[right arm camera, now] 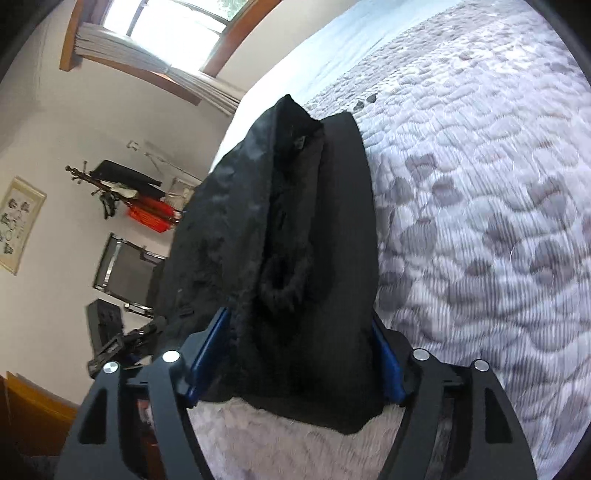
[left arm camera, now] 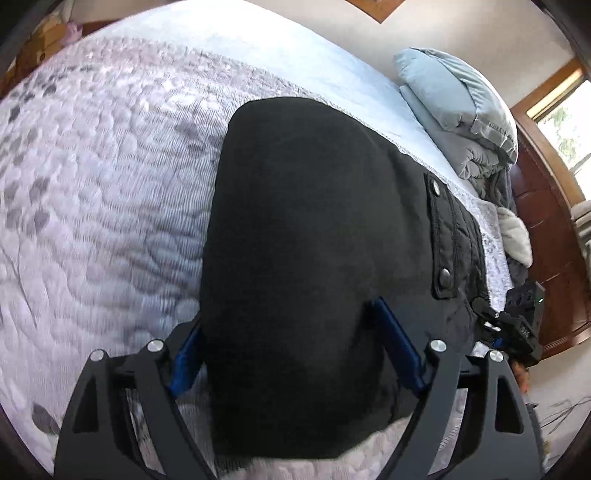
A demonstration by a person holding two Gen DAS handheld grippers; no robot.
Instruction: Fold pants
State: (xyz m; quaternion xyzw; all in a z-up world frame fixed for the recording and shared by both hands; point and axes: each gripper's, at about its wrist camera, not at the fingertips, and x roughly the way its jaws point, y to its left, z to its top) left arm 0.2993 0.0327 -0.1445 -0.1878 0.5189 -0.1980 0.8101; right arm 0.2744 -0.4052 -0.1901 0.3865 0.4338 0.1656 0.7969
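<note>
While the black pants (left arm camera: 295, 258) lie folded on the bed's quilt (left arm camera: 103, 192), filling the middle of the left wrist view, the left tool (left arm camera: 291, 343) straddles their near end with its jaws spread wide. Its left blue pad (left arm camera: 184, 358) sits just beside the cloth's left edge at the lower left. The right blue pad (left arm camera: 397, 343) lies over the fabric at the lower right. Neither pad visibly pinches the cloth, so the tool reads as open around the pants rather than gripping them. A flap with metal snaps (left arm camera: 441, 236) runs down the pants' right side, and a folded grey-blue blanket (left arm camera: 458, 107) sits at the upper right of that frame. The other tool's body shows at the right edge.

In the right wrist view the pants (right arm camera: 295, 240) rise as a bunched dark mound through the centre, with the quilt (right arm camera: 480, 221) spread to the right. The right tool (right arm camera: 301, 358) stands fairly wide, its blue pads (right arm camera: 207, 354) flanking the near end of the mound at the bottom of the frame. Whether those pads press on the fabric or merely sit beside it, I cannot tell. A window (right arm camera: 166, 26) shows at the upper left.
</note>
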